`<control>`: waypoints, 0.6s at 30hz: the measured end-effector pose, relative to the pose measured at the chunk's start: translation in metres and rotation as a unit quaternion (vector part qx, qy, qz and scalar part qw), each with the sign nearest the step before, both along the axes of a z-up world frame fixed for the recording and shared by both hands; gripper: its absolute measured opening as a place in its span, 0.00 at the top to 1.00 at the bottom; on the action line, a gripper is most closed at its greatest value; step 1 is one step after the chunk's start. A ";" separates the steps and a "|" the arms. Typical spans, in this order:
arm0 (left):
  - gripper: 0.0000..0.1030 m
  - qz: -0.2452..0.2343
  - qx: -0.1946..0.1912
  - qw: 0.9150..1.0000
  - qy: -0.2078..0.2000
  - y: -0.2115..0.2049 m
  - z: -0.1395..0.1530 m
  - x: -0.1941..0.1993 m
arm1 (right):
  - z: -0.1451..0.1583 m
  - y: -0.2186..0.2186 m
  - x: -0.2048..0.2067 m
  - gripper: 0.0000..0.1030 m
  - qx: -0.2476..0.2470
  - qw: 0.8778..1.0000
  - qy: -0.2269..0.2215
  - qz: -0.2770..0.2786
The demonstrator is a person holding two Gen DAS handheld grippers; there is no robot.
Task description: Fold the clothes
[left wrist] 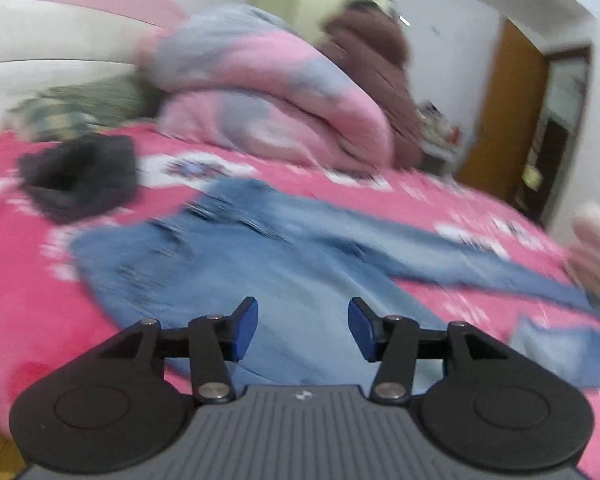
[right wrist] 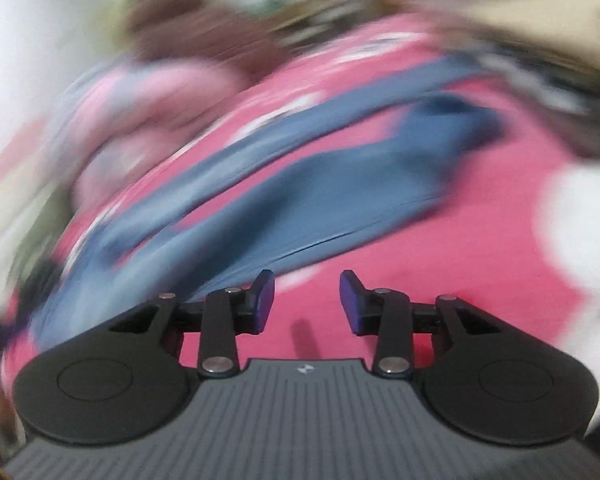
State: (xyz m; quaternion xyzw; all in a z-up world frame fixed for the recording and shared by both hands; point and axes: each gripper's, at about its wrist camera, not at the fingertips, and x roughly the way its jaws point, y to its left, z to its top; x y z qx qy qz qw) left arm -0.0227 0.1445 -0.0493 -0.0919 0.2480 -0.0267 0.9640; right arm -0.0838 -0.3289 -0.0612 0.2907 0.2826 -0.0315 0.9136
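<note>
Left gripper (left wrist: 303,326) and right gripper (right wrist: 307,300) looked alike, black linkage arms with silver screws, blue pads (left wrist: 246,330) on the fingertips, round black discs either side, ribbed grey body bore a small white logo.

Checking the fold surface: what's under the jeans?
The jeans lie spread on a pink patterned bedspread, visible all around them. Whatever lies beneath the denim itself is covered.
</note>
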 end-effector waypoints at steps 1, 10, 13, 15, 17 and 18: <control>0.50 -0.010 0.003 1.000 0.005 -0.009 -0.004 0.003 | -0.004 -0.016 0.000 0.65 0.017 0.999 0.006 -0.034; 0.52 -0.040 0.036 0.997 0.052 -0.047 -0.034 0.019 | -0.033 -0.052 0.038 0.70 0.069 0.991 -0.007 -0.116; 0.54 -0.036 0.040 0.997 0.054 -0.045 -0.034 0.019 | -0.037 -0.055 0.045 0.92 0.066 0.991 -0.016 -0.116; 0.56 -0.033 0.036 0.997 0.059 -0.043 -0.033 0.020 | -0.035 -0.061 0.041 0.97 0.074 0.991 -0.028 -0.110; 0.57 -0.032 0.038 0.997 0.062 -0.043 -0.032 0.021 | -0.027 -0.070 0.028 0.98 0.081 0.990 -0.045 -0.108; 0.58 -0.031 0.040 0.997 0.064 -0.043 -0.031 0.022 | -0.022 -0.075 0.020 0.98 0.082 0.989 -0.052 -0.109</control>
